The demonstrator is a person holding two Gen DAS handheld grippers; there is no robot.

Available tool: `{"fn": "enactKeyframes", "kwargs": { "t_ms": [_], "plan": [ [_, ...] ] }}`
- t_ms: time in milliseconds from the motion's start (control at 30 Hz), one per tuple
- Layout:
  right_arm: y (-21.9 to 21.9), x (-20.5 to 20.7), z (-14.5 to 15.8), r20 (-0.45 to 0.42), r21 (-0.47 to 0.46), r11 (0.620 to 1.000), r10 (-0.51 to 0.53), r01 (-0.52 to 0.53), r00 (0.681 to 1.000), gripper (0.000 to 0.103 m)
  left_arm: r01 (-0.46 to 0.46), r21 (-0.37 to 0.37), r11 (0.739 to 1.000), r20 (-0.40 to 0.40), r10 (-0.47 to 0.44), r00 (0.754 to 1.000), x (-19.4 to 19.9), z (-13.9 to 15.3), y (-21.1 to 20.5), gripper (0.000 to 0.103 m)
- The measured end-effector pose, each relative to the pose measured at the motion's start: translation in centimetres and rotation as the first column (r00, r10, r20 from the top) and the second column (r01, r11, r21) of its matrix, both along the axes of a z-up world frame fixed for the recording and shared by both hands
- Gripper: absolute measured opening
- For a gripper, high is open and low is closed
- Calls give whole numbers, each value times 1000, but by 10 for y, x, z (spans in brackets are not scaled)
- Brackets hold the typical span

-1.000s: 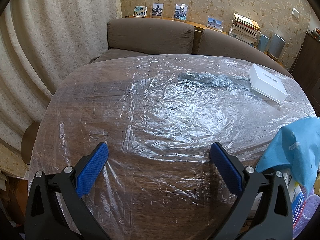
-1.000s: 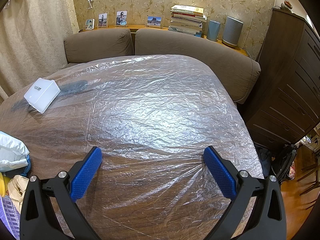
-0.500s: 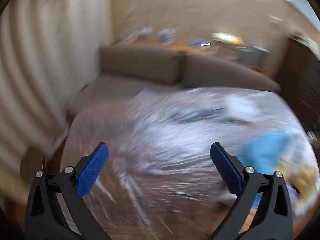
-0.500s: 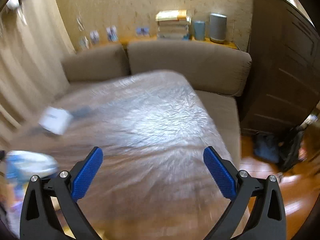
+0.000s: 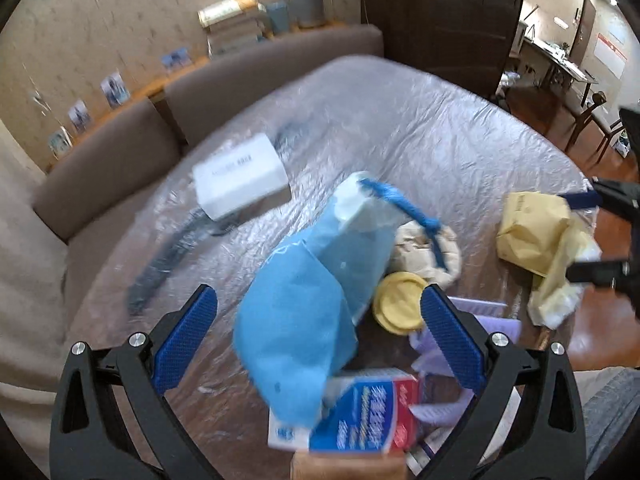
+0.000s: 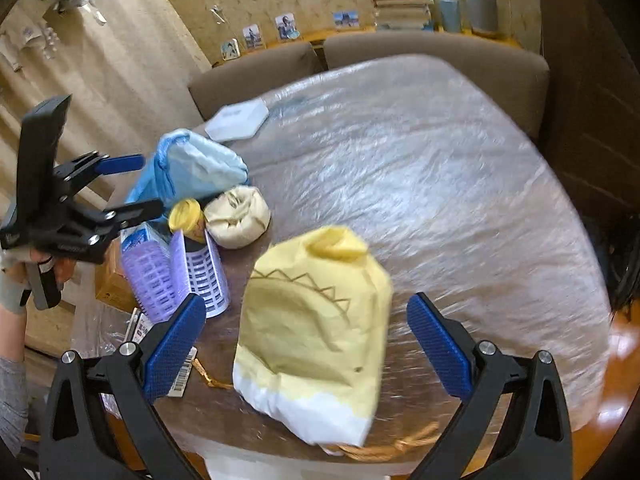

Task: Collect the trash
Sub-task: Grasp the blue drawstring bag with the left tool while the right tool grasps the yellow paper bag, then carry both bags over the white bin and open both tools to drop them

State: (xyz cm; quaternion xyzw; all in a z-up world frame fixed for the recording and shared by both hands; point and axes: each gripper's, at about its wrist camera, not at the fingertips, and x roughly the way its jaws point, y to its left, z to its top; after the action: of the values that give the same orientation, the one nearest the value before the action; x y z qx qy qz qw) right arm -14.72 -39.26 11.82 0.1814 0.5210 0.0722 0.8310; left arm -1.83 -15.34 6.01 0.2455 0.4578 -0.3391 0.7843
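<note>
Both views have swung from bare plastic-covered table [image 6: 420, 168] onto the trash pile. My left gripper [image 5: 316, 340] is spread around the blue bag [image 5: 296, 320]; my right gripper [image 6: 306, 344] is spread around the yellow bag [image 6: 316, 344]. Neither is pinched yet. Farther off lies the white box [image 5: 240, 176].

The bag [image 5: 296, 320] near the left is coloured light blue, with a darker blue drawstring [image 5: 404, 204]. A pale yellow bag [image 6: 316, 344] with a white bottom band and a brown zigzag line is seen near the right. The round lid [image 5: 400, 302] is yellow, the crumpled paper ball [image 6: 238, 216] beige, the perforated basket [image 6: 154, 280] lilac. The carton [image 5: 360, 416] is printed blue, red and white. The far box [image 5: 240, 176] is white. The gripper pads [image 6: 174, 340] are blue on black.
</note>
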Motion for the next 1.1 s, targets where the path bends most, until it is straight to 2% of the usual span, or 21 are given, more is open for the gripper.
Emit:
{"fn": "enactKeyframes", "kwargs": {
  "t_ms": [133,200,300,367,400,467,567,667,867,933,1100],
  "plan": [
    [-4,5,-21,-28,58,997,-41,43,999,99,-31,-36,999,-112,27,993,22,-8,5,100],
    [-5,4,-20,-14,40,998,-49,50,999,98,-41,-63,997,-155,31,987,29,-10,8,95],
    [-2,4,-17,7,7,999,-35,35,999,85,-51,-84,995,-193,34,981,40,-10,9,80],
    [2,4,-16,15,-19,1000,-19,19,1000,75,-53,-81,995,-203,35,979,44,-15,7,79],
    [3,3,-14,27,-26,1000,-5,6,1000,74,-50,-81,995,-214,31,976,45,-16,6,76],
    [9,7,-12,47,-51,999,10,-7,999,63,-44,-85,995,-225,24,974,47,-19,5,67],
    [9,7,-7,75,-53,999,9,-5,997,58,-68,-122,990,-217,41,975,47,-14,9,56],
    [1,5,4,113,-4,1000,-2,3,994,58,-94,-160,983,-188,63,980,44,-5,16,54],
    [-4,9,26,167,-2,1000,2,-2,986,58,-184,-327,927,-175,132,976,37,26,44,54],
    [-3,8,34,184,-7,1000,22,-21,983,58,-190,-366,911,-158,140,977,25,37,50,54],
    [5,1,51,219,-38,996,84,-77,972,58,-191,-406,894,-42,191,981,-28,62,57,54]
  ]
}}
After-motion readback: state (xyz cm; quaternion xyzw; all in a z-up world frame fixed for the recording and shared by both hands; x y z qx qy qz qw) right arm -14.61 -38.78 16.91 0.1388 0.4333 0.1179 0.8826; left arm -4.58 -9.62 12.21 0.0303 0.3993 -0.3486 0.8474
